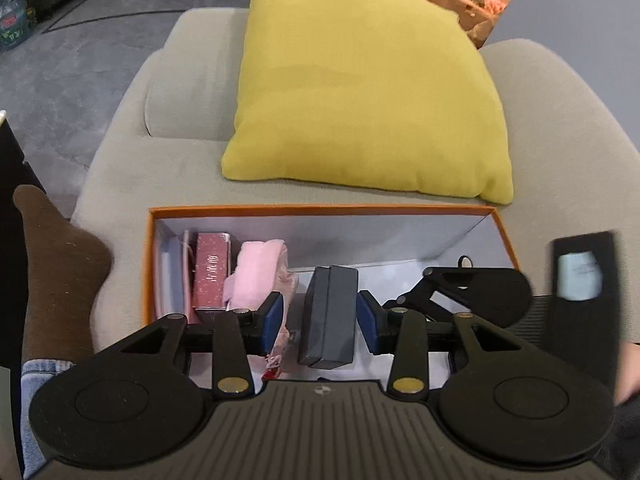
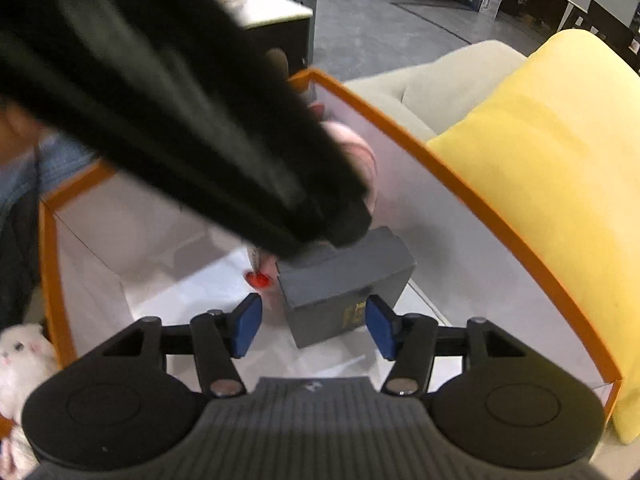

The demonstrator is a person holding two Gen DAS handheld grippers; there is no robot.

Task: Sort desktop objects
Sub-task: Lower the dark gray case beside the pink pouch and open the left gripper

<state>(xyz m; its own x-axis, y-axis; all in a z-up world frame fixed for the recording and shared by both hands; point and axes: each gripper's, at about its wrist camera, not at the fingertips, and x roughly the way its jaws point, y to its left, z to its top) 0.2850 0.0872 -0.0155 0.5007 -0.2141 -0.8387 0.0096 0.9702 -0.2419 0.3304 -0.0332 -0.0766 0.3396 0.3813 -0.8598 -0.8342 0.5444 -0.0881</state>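
Observation:
An orange-rimmed box (image 1: pixel 320 210) with white walls sits on a beige sofa. Inside it a dark grey box (image 1: pixel 330 316) stands between the blue pads of my left gripper (image 1: pixel 320 322), which is open with gaps on both sides. A dark red packet (image 1: pixel 211 276) and pink cloth (image 1: pixel 256 272) lie at the left of the box. In the right wrist view my right gripper (image 2: pixel 312 326) is open around the near end of the same grey box (image 2: pixel 344 280), inside the orange-rimmed box (image 2: pixel 500 228). The left gripper's black body (image 2: pixel 180 120) crosses above, blurred.
A yellow cushion (image 1: pixel 360 88) leans on the sofa (image 1: pixel 168 168) behind the box. A white plush toy (image 2: pixel 22 360) lies outside the box at its left. A small red item (image 2: pixel 258 279) lies beside the grey box. A brown-socked foot (image 1: pixel 56 264) rests at the left.

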